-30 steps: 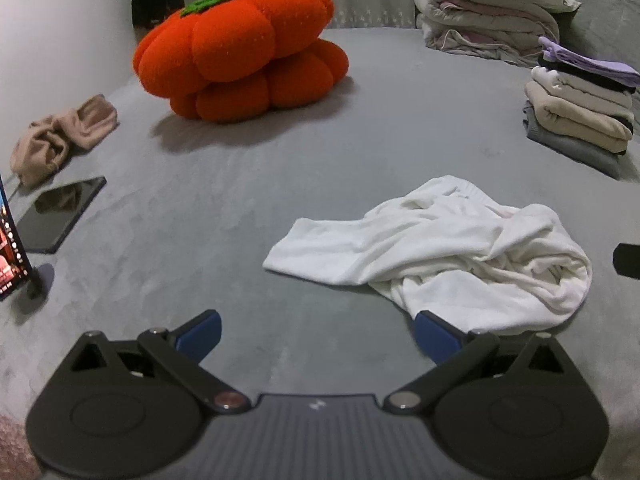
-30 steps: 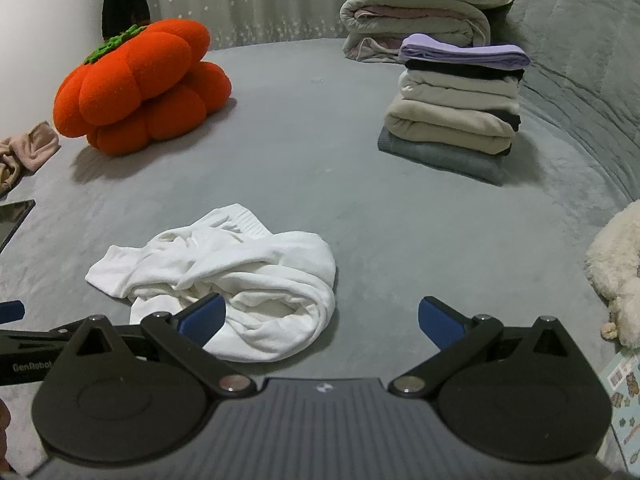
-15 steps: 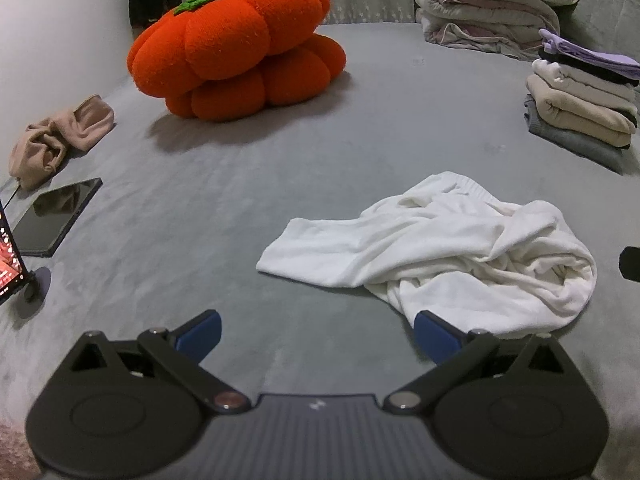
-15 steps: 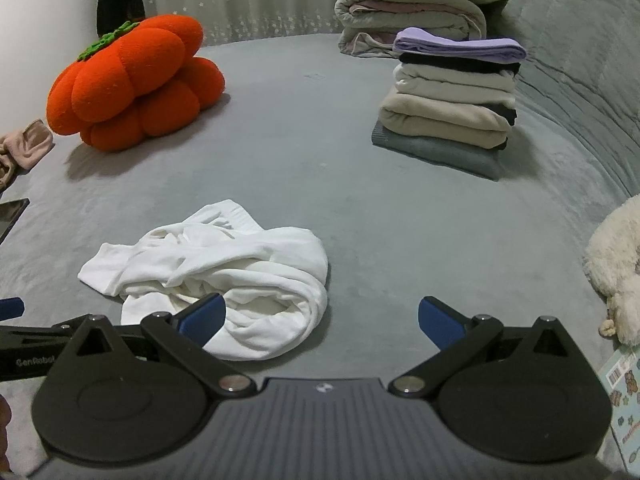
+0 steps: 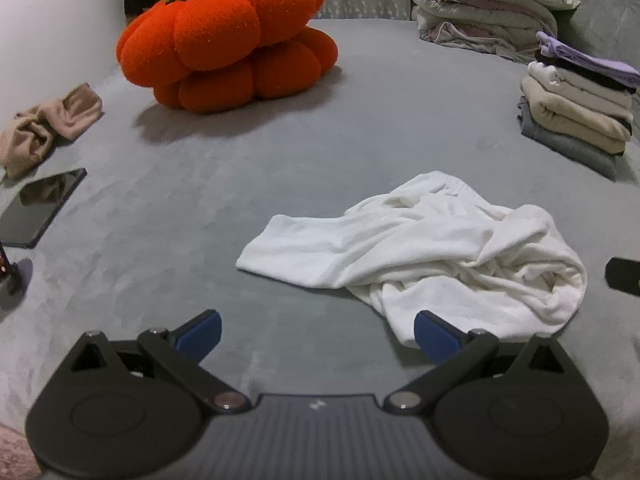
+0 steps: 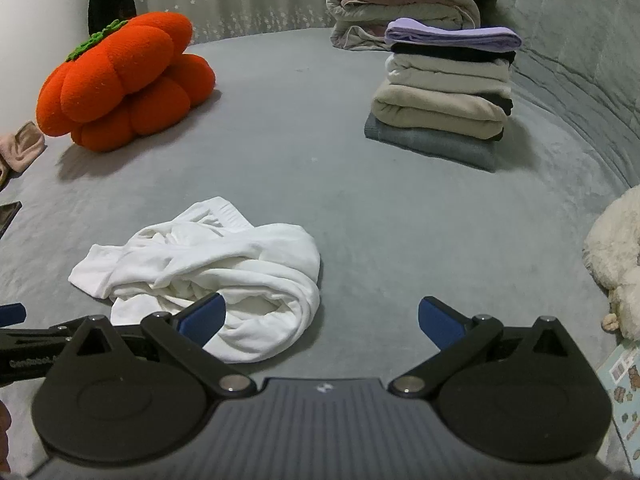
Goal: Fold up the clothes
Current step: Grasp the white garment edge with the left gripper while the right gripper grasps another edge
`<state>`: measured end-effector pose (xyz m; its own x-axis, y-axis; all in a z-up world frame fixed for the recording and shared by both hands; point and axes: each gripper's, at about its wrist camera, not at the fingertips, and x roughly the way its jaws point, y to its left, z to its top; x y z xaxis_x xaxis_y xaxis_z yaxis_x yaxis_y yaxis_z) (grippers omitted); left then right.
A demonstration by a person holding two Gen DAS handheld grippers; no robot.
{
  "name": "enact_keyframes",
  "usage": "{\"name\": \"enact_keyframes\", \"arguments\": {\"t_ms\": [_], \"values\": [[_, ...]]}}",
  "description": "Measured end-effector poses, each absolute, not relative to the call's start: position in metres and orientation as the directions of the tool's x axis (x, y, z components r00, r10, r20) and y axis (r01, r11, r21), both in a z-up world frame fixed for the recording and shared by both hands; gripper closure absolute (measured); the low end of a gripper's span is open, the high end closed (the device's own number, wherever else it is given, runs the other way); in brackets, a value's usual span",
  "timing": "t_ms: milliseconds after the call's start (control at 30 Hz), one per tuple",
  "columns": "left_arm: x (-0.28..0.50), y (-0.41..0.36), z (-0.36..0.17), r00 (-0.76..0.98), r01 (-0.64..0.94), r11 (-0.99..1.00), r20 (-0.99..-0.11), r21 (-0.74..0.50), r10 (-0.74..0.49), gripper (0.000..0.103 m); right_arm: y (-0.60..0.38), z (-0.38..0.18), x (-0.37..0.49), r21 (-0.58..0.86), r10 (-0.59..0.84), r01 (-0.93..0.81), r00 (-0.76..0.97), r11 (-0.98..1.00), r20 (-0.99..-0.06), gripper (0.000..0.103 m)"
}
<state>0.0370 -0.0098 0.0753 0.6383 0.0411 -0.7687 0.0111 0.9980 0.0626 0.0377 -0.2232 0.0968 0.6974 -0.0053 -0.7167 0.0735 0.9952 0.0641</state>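
Note:
A crumpled white garment (image 5: 432,248) (image 6: 208,268) lies in a heap on the grey bed cover (image 5: 320,140). My left gripper (image 5: 316,334) hovers open just short of the garment's near edge, its right blue fingertip (image 5: 434,336) overlapping the cloth in view. My right gripper (image 6: 320,320) is open too, with its left blue fingertip (image 6: 202,316) in front of the garment's right side. Neither gripper holds anything. A stack of folded clothes (image 5: 576,108) (image 6: 448,92) stands at the back right.
An orange pumpkin cushion (image 5: 228,36) (image 6: 120,80) sits at the back left. A beige garment (image 5: 44,124) and a dark tablet (image 5: 36,208) lie at the left edge. Folded bedding (image 6: 404,0) is piled at the back. A white plush toy (image 6: 616,256) lies at the right.
Both grippers have drifted slightly forward and left over the bed; the garment sits a little more to the right in the left wrist view. Both stay open.

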Motion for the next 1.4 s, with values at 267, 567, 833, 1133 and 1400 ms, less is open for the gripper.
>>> {"name": "enact_keyframes", "arguments": {"t_ms": [267, 567, 833, 1133, 1400], "values": [[0.059, -0.009, 0.07, 0.619, -0.008, 1.0, -0.785, -0.027, -0.016, 0.0, -0.222, 0.084, 0.056, 0.075, -0.006, 0.091, 0.67, 0.993, -0.742, 0.0], [0.09, -0.022, 0.062, 0.67, 0.031, 0.999, -0.742, -0.01, -0.028, 0.0, -0.222, 0.067, 0.081, 0.079, -0.003, 0.101, 0.637, 0.992, -0.771, 0.0], [0.122, -0.022, 0.054, 0.689, 0.084, 0.996, -0.72, -0.043, -0.089, 0.0, -0.225, 0.055, 0.103, 0.121, 0.033, 0.105, 0.607, 0.987, -0.794, 0.0], [0.135, -0.027, 0.034, 0.653, 0.111, 0.992, -0.748, -0.056, -0.115, 0.0, -0.234, 0.038, 0.109, 0.197, 0.095, 0.122, 0.565, 0.973, -0.82, 0.0], [0.137, -0.018, 0.026, 0.628, 0.062, 0.99, -0.766, -0.126, -0.137, 0.0, -0.23, 0.033, 0.106, 0.169, 0.079, 0.103, 0.58, 0.98, -0.811, 0.0]]}}
